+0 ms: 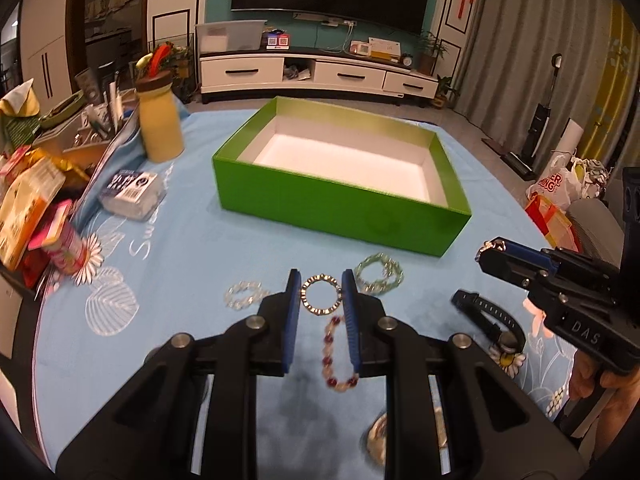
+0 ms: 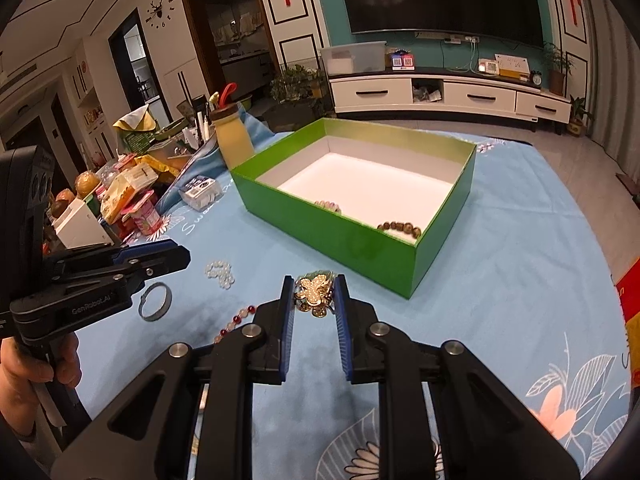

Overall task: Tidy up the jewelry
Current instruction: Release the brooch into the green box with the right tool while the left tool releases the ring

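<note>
Gripping 1 gold brooch [image 2: 315, 295] w/ right gripper [image 2: 314, 300], left gripper [image 1: 321, 300] open, 2 bracelets [image 2: 401, 227] in green box [image 2: 344, 236].

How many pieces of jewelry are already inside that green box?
2 show. In the right wrist view, a pale bead bracelet lies against the near wall of the green box, and a brown bead bracelet sits near its front corner. That wall may hide more.
</note>
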The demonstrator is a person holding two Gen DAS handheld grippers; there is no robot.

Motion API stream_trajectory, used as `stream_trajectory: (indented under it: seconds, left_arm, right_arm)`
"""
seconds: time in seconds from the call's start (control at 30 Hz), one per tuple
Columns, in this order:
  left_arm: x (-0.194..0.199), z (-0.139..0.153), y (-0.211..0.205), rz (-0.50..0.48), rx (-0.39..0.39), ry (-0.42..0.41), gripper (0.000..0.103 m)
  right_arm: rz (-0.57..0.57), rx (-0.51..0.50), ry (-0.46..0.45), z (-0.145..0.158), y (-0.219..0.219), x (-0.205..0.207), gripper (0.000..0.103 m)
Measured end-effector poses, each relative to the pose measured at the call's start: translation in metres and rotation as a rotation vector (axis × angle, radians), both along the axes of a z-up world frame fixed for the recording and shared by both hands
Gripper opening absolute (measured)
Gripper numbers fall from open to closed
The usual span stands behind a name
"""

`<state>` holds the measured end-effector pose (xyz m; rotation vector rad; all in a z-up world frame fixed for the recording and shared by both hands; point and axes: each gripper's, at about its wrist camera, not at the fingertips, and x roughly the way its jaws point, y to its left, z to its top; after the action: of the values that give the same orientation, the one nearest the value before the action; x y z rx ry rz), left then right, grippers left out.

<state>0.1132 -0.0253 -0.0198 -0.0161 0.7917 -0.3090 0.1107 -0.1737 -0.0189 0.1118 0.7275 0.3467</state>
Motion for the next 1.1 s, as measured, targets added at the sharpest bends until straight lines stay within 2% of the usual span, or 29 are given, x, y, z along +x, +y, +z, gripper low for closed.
stream_trajectory:
  seconds: [0.6, 1.1]
  left_arm:
    - [0.060, 0.020, -0.029, -0.031, 0.018, -0.023, 0.020]
    - [0.132, 0.008, -0.044, -0.013, -0.014, 0.048, 0.020]
  right_arm:
    - [-0.059, 0.004, -0.063, 0.020, -0.016, 0.035, 0.020]
    - [-0.099, 0.029, -0.020, 0.008, -0.025, 0.086, 0.020]
